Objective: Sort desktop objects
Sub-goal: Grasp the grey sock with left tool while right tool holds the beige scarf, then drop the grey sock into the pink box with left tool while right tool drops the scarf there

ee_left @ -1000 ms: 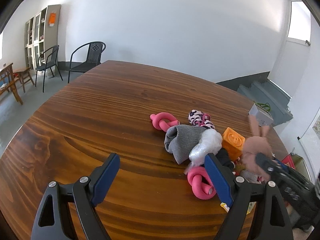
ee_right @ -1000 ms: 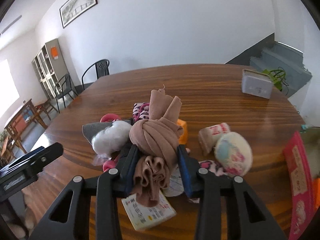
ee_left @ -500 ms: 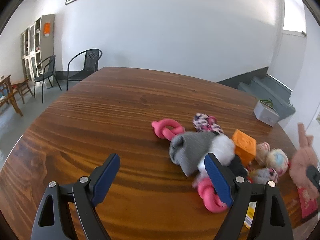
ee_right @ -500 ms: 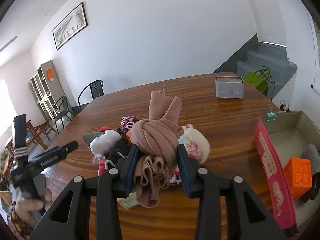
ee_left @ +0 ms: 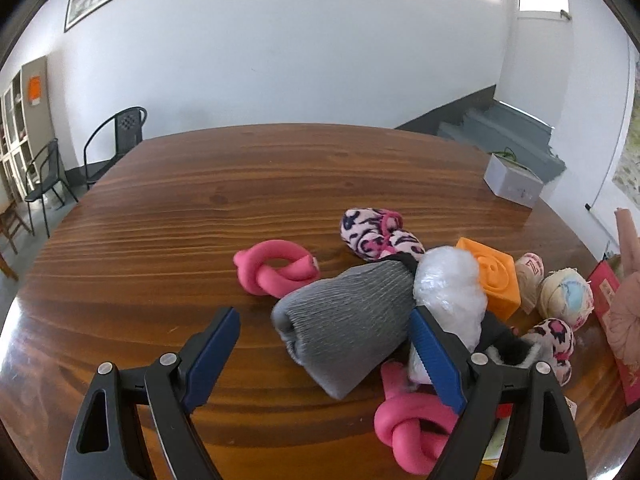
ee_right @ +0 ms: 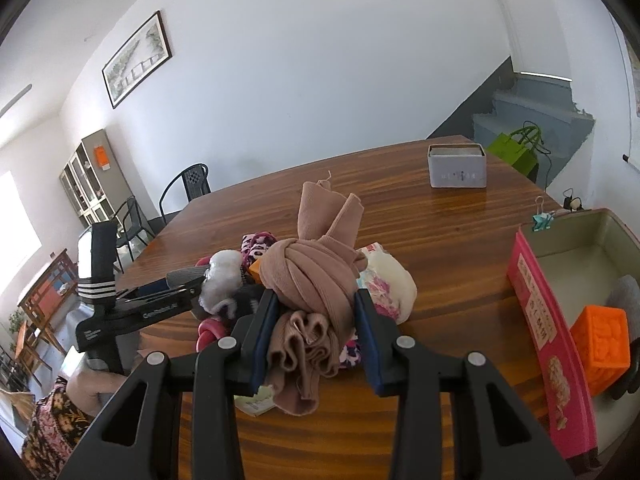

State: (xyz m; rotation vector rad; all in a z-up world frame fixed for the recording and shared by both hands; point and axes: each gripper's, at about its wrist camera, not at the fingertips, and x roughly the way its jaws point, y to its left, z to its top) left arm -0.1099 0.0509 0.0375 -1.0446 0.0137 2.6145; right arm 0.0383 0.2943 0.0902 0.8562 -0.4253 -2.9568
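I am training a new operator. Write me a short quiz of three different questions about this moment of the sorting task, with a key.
1. True or false: the right gripper has its jaws shut on the knotted tan cloth bundle.
2. Multiple choice: what lies between the open jaws of the left gripper?
A. the orange rubber cube
B. the grey ribbed rolled sock
C. the pink knotted foam tube
3. Fill in: inside the pink-walled cardboard box on the right there is already an orange ____.

Key: 1 true; 2 B; 3 cube.
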